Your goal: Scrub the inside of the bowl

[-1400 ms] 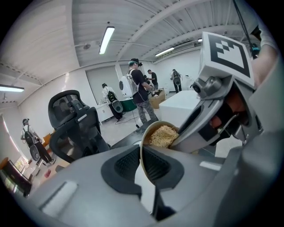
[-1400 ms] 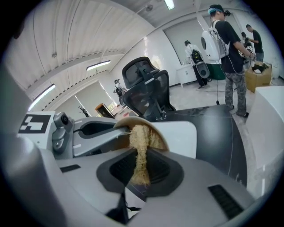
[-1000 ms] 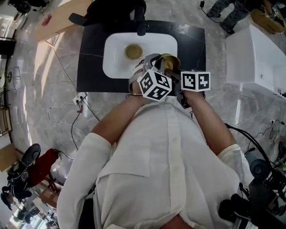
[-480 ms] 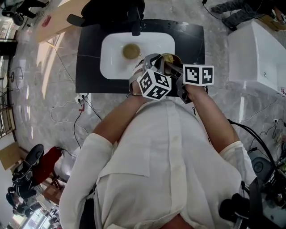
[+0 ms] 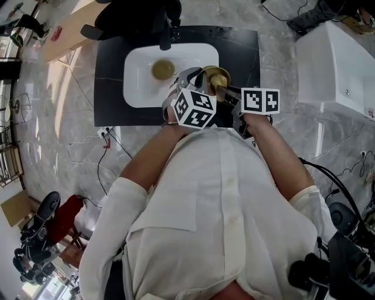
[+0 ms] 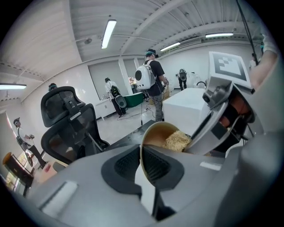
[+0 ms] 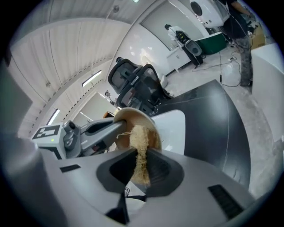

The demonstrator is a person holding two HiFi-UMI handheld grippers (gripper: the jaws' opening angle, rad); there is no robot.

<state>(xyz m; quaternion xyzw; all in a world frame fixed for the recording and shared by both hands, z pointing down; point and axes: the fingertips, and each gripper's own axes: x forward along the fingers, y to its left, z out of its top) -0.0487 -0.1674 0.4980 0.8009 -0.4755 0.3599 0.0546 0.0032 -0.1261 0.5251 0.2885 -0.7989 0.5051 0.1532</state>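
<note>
Far left, a loose white cable (image 5: 88, 153) trails over the grey marble floor (image 5: 53, 111) to a white power strip (image 5: 105, 130). Moving across, a black office chair (image 5: 137, 14) stands at the far edge of the black rectangular tabletop (image 5: 114, 88). On that top lies a white rounded basin (image 5: 140, 88) with a round brownish thing (image 5: 163, 69) in it; what it is, I cannot tell.

Now the left gripper (image 6: 142, 162): its jaws are pinched on the rim of the tan round bowl (image 6: 157, 135), one jaw inside and one outside. The bowl is held tipped on its side above the basin's right edge.

The right gripper (image 7: 141, 166) is clamped on a pale fibrous scrubbing pad (image 7: 141, 146), and the pad is pressed against the bowl's inner wall. In the head view the two marker cubes and the person's white shirt (image 5: 222, 222) cover both sets of jaws.

Further right stands a big white box-shaped unit (image 5: 331, 70), well apart from the table. In the room behind are white walls and ceiling strip lights (image 6: 108, 33), and a person wearing a white backpack (image 6: 148, 75) is standing.
</note>
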